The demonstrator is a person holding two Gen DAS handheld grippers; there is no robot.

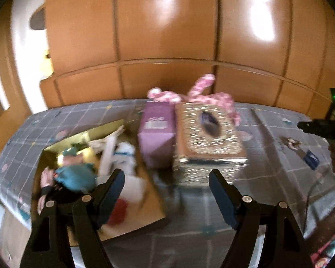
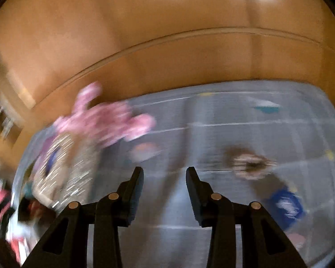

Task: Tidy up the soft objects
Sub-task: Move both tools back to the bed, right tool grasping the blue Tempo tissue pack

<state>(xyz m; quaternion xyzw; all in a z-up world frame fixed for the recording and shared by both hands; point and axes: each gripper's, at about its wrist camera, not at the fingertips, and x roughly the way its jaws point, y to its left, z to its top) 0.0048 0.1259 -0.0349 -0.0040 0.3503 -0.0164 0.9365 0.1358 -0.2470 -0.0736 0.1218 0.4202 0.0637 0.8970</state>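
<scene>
A: Where are the soft things?

B: Most sit in the open cardboard box [image 1: 131,203] at the left of the bed. A teal plush [image 1: 76,174] lies near its front left, with a white and blue soft toy [image 1: 125,156] behind it and something red [image 1: 118,210] near the front edge. The picture is blurred, so I would not swear to what each one is.

A: And the pink one?

B: The pink and white spotted plush [image 1: 203,93] lies at the back of the bed, against the wooden panelling [image 1: 167,33], just behind a purple carton [image 1: 156,131] and a glittery tissue box [image 1: 207,138], which stand side by side.

A: The tongs?

B: The left gripper [image 1: 167,192] hangs over the bedsheet [image 1: 268,178] with its jaws wide apart and nothing between them; its left finger overlaps the box in the view. The right gripper [image 2: 165,192] has its jaws partly apart, also empty, above bare checked sheet.

A: Anything to the right?

B: A small brownish item [image 2: 250,165] and a blue packet [image 2: 288,203] lie on the sheet, too smeared to name.
</scene>
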